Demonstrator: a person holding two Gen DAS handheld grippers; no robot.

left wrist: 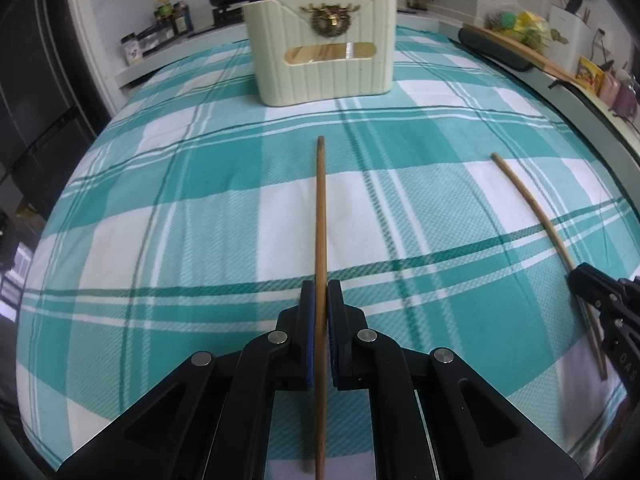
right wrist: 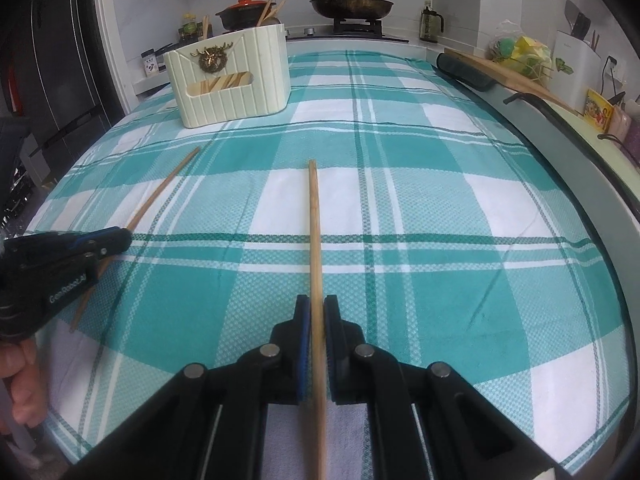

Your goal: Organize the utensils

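My left gripper point(left wrist: 321, 292) is shut on a wooden chopstick point(left wrist: 320, 208) that points straight ahead over the plaid cloth toward the cream utensil holder point(left wrist: 324, 52). My right gripper point(right wrist: 316, 308) is shut on a second chopstick point(right wrist: 314, 224), also pointing forward. Each wrist view shows the other tool too: the right gripper point(left wrist: 588, 280) with its chopstick point(left wrist: 532, 204) at the right edge, and the left gripper point(right wrist: 120, 238) with its chopstick point(right wrist: 168, 184) at the left edge. The holder point(right wrist: 232, 76) stands at the far left of the cloth and has several wooden sticks inside.
A teal and white plaid cloth point(right wrist: 420, 200) covers the counter. Behind it are a stove with a frying pan point(right wrist: 352, 4) and a dark pot point(right wrist: 244, 16). A cutting board point(right wrist: 516, 76) and a knife block point(right wrist: 576, 64) line the right side. A hand point(right wrist: 20, 392) holds the left tool.
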